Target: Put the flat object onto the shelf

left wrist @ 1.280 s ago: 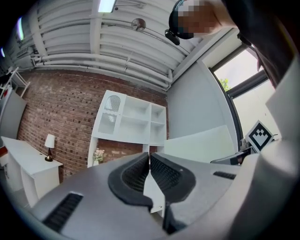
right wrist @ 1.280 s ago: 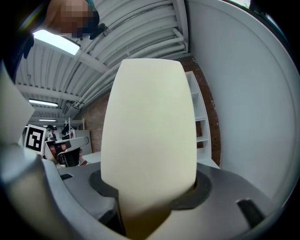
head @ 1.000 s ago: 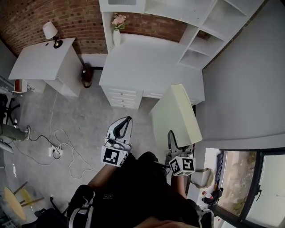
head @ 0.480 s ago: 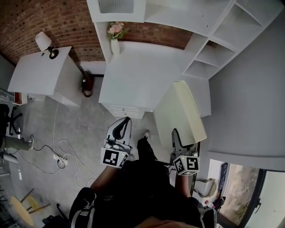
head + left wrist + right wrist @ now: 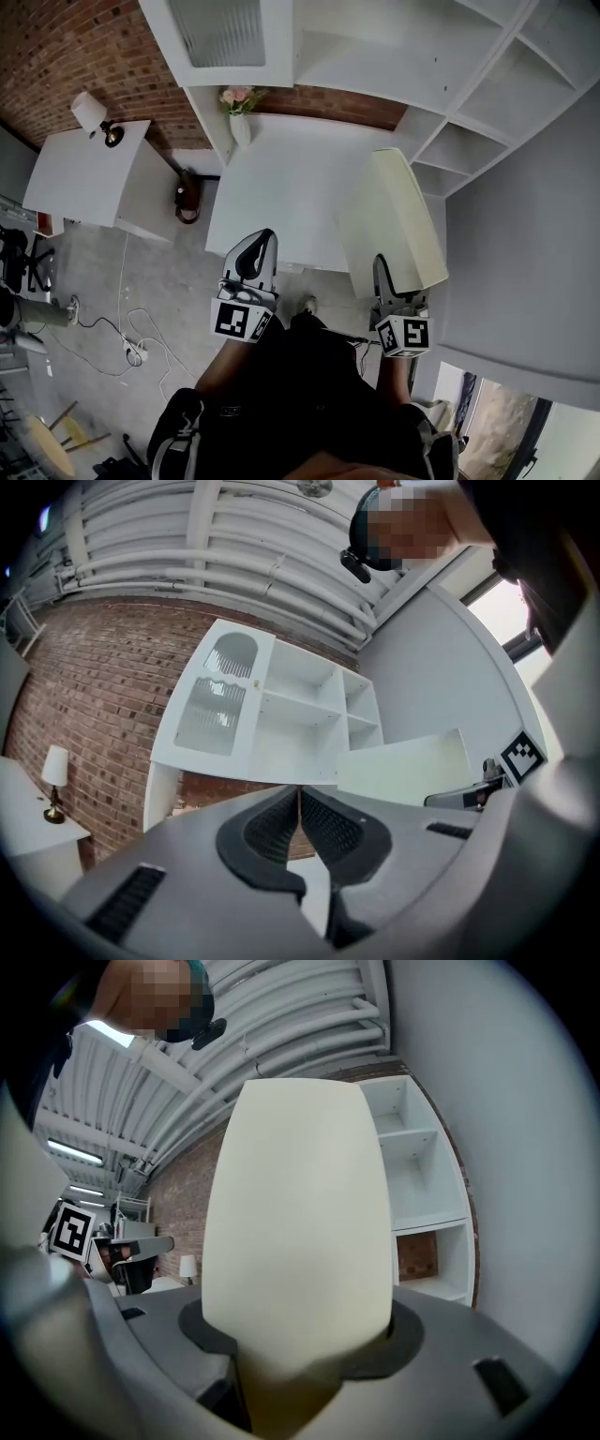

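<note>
Grips the flat object (image 5: 398,220), a thick cream panel with rounded corners, by its near end in the right tongs (image 5: 382,274), clamped on its two broad faces and carried on edge, reaching forward along the right edge of the white table (image 5: 281,187) toward the shelf (image 5: 450,150). Probably takes it by the short end to leave the whole length free for sliding into a compartment, and on edge to stop it sagging or swinging in a one-sided bite. Holds the left tongs (image 5: 262,246) pressed together on nothing, level beside the right pair and just inside the table's near edge, seemingly in reserve for steadying the panel's far end. Shows no contact between panel and shelf: far end near the open compartments at the table's right rear corner but apart from them, and well clear of the vase of flowers (image 5: 239,117) at the rear left corner. Reads as mid-carry, with the placing itself not yet begun. Calls next for bringing the far end to the mouth of a chosen compartment, then either turning the panel flat or feeding it in on edge, without knocking a divider. Risks twisting in the jaws, with so long a lever beyond so small a bite, and clipping the shelf's front edge on the way in.
</note>
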A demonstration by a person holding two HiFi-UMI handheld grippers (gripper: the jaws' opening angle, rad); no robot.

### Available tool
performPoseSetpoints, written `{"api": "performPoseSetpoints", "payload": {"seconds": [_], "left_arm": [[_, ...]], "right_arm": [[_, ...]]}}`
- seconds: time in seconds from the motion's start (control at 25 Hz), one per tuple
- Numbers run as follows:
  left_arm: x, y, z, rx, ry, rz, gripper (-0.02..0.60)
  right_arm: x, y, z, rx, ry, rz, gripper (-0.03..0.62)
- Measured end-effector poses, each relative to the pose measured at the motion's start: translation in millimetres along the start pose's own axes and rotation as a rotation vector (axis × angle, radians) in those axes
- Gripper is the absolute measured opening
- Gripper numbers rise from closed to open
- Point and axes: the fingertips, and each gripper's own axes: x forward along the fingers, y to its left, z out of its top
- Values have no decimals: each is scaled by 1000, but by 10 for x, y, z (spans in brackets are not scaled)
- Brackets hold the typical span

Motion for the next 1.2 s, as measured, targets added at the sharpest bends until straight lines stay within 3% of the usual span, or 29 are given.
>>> {"api": "performPoseSetpoints", "payload": {"seconds": [0.32,0.6,0.76,1.08,1.16,1.2], "left_arm": [[474,372,37,-23,-11,-73,18],[783,562,33,-44,-20,-159,18],[851,657,-18,-59,-10,-178,18],[893,843,11,-59,-20,-185,18],[903,861,34,-57,-24,-187,18],[909,869,41,-57,-26,-186,18]], "right_arm": [[295,-28,409,-82,-37,-71,284],[532,73,1231,-240,-172,-128,282],[613,131,1689,-391,-258,-178,282],[1147,451,2223,-812,-381,-243,282],[1328,444,2180,-842,-367,-264,282],[1435,387,2058,-870,-302,-281,282]]}}
